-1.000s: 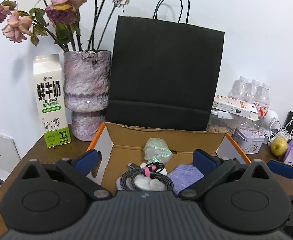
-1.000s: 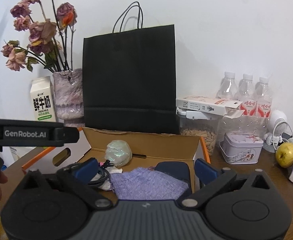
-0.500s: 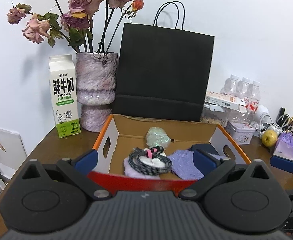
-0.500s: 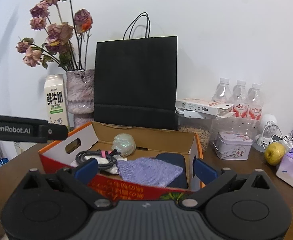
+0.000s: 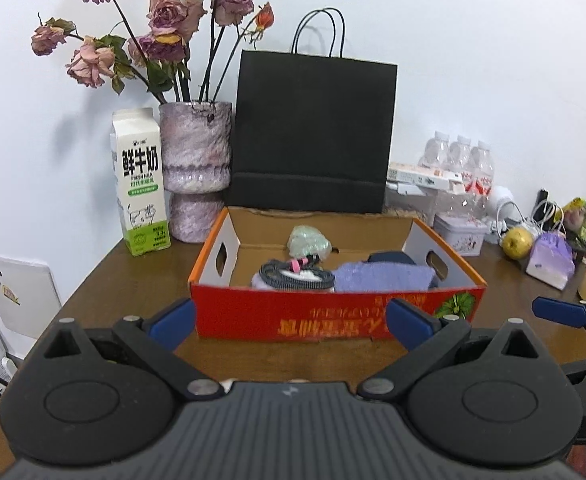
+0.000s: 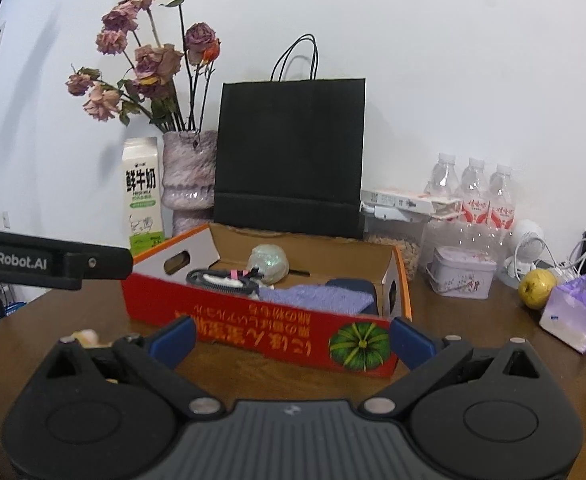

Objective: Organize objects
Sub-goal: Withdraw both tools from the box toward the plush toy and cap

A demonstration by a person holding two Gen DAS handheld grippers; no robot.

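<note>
Both tools hang short of the red cardboard box [image 5: 333,316] — the left gripper [image 5: 291,322] spread wide and empty, the right gripper [image 6: 293,340] likewise. Coiled cable [image 5: 293,274], purple cloth [image 5: 381,278] and pale green bundle [image 5: 309,242] sit inside the box. My worry: a careless push forward shoves the light box into the black paper bag [image 5: 313,132], toppling it.

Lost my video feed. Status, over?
Left tool and right tool open, empty. Box on table, holds cable, cloth. Path clear.
</note>
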